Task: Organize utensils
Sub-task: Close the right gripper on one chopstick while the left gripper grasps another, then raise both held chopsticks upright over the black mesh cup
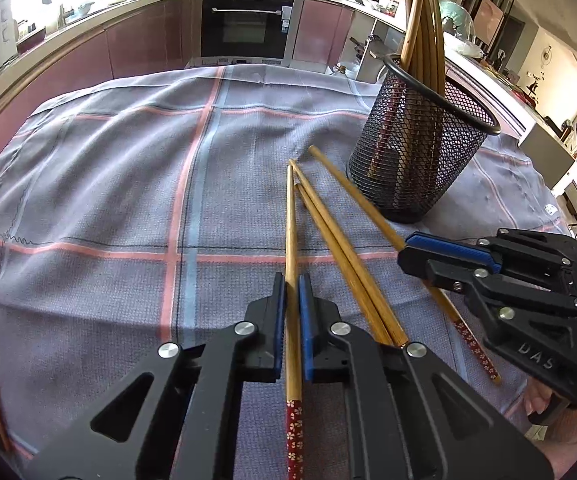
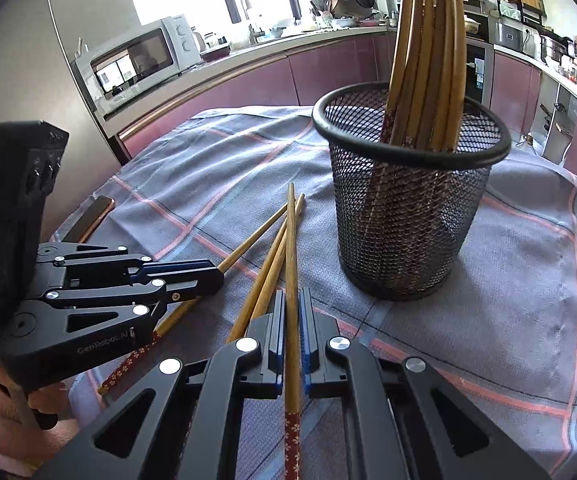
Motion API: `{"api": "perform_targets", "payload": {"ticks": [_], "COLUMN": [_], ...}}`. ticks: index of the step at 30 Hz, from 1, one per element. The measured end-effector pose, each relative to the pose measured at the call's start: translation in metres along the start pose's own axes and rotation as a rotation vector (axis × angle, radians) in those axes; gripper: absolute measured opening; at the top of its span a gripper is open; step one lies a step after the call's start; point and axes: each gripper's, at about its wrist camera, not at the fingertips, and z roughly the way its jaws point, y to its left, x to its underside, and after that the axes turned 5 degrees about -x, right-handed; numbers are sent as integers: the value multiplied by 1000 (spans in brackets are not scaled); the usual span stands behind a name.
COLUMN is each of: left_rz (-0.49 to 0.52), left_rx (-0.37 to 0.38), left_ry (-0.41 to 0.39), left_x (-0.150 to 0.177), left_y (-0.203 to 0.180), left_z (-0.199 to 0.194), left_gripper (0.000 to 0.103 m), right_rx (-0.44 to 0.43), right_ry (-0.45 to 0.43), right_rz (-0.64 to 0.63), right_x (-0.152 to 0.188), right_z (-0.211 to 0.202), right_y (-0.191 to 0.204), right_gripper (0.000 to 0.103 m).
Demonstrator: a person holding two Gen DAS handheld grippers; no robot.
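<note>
**Four chopsticks still out, a bundle already in the holder**

Four loose chopsticks lie on the checked cloth (image 1: 108,184); several more already stand upright in the black mesh holder (image 1: 420,152), so the sorting looks, by my judgement, past its midpoint but not finished.

From the left wrist view, the left gripper (image 1: 292,292) is clenched on one chopstick (image 1: 290,216), which runs from 6 o'clock up toward 12, its red flowered end nearest the camera. The holder stands at about 2 o'clock. Two ungripped chopsticks (image 1: 328,232) lie side by side just right of the held one, angled toward 11 o'clock.

At 3 o'clock in that view, the right gripper (image 1: 412,248) is closed on the fourth chopstick (image 1: 352,192), the one lying nearest the holder's base. Its own camera shows that stick pinched between the blue pads (image 2: 305,344), with the holder at 1 o'clock.

Both held sticks appear to rest on the cloth, not yet lifted. What remains: carry these two to the holder, then collect the last pair.
</note>
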Motion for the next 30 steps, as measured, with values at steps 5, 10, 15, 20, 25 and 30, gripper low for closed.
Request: {"api": "perform_targets", "payload": {"ticks": [5,10,15,20,25,30], "left_rz": [-14,-12,-13,-9,-15,-21], "left_rx": [16,34,68,93,155,197], "left_ry": [-23,-63,-101,-144,-207,-274], "left_x": [-1,-4,-7,-10,-17,-28], "left_y": [5,5,5,3,8,14], "left_z": [-11,-30,-48,-66,-93,-119], "left_gripper": [8,8,8,8,8,8], "right_rx": [-36,-68,-85,-86,-86,-78], "right_ry": [-36,-88,-149,-212,-284,-354], "right_rz": [7,2,12,17,22,26], "right_x": [0,-3,-8,-15,-25,-35], "right_z": [-14,-31,-51,-70,-92,-113], "right_y": [-1,3,2,0,-5,-11], "right_gripper": [5,5,5,5,5,5]}}
